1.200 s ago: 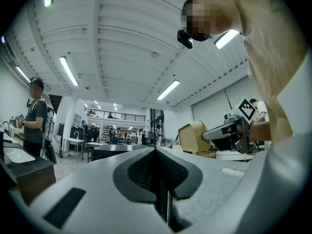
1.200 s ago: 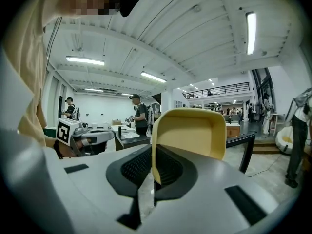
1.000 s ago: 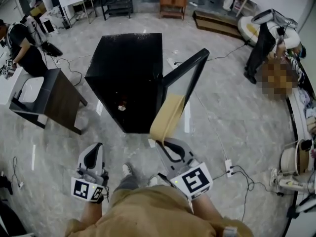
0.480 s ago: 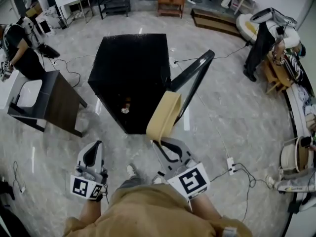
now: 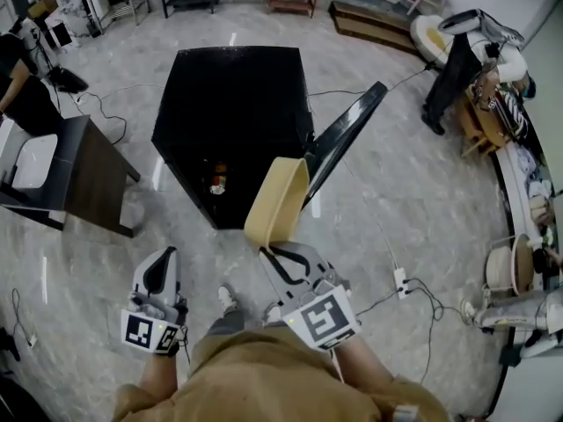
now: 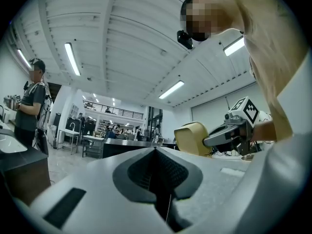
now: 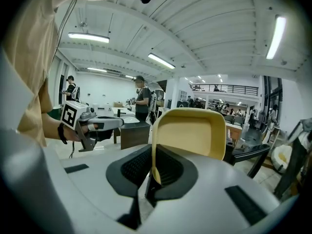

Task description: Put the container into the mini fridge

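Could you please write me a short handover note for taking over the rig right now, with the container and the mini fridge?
The left claw is shut and empty.
The right claw is shut on the rim of the yellow container, held up on edge in front of the person.
The mini fridge stands on the floor just ahead, with its door swung open on the right.
Done: container gripped, door open.
Left: bring the container to the opening, set it inside, release.

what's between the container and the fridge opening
Nothing visible. The door is swung open at the right, and the container, held in the right gripper, is just before the open front of the fridge.
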